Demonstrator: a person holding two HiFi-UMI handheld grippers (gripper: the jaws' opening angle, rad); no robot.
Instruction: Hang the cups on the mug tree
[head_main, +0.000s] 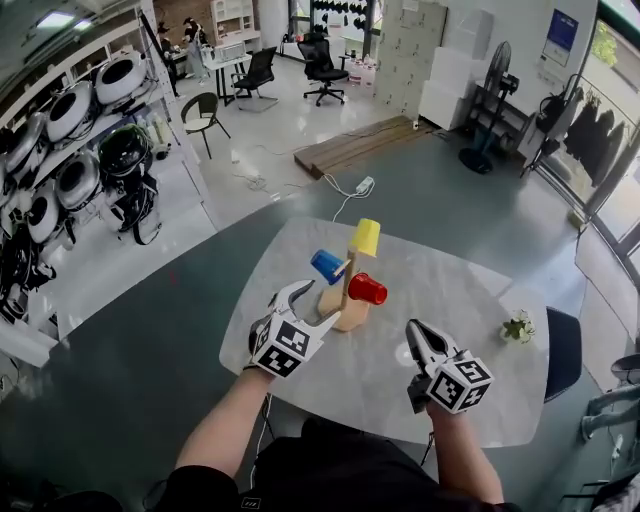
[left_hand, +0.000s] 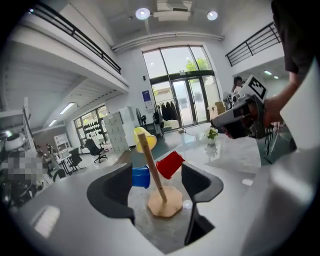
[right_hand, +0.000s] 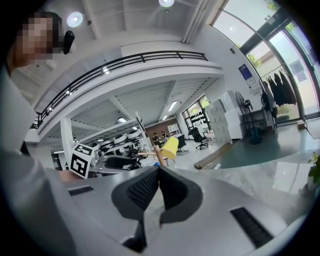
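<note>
"Head view first. Where is the tree from your two grippers?"

"The wooden mug tree (head_main: 346, 300) stands on the pale stone worktop (head_main: 450, 290), just ahead of my left gripper (head_main: 323, 299). My right gripper (head_main: 414, 330) is near it too, but off to one side. So the left one is nearer."

"Which way does the tree run?"

"Its stick goes almost straight up from a flat base. The yellow plastic cup (head_main: 366, 237) hangs at the top. The blue plastic cup (head_main: 327, 266) sticks out to the left. The red plastic cup (head_main: 368, 289) sticks out to the right, lower down."

"Are you holding anything?"

"No. In the left gripper view my jaws stand wide apart. The tree shows in the gap, but farther off, and I think nothing touches it. In the right gripper view the jaws are pressed together with nothing in them."

"Any cups left to hang?"

"I see none on the worktop, so I think the job is done. If I pull back, the blue cup is the one I could bump, since it is close to my left gripper. The small green plant in a pot (head_main: 518, 326) is well away."
</note>
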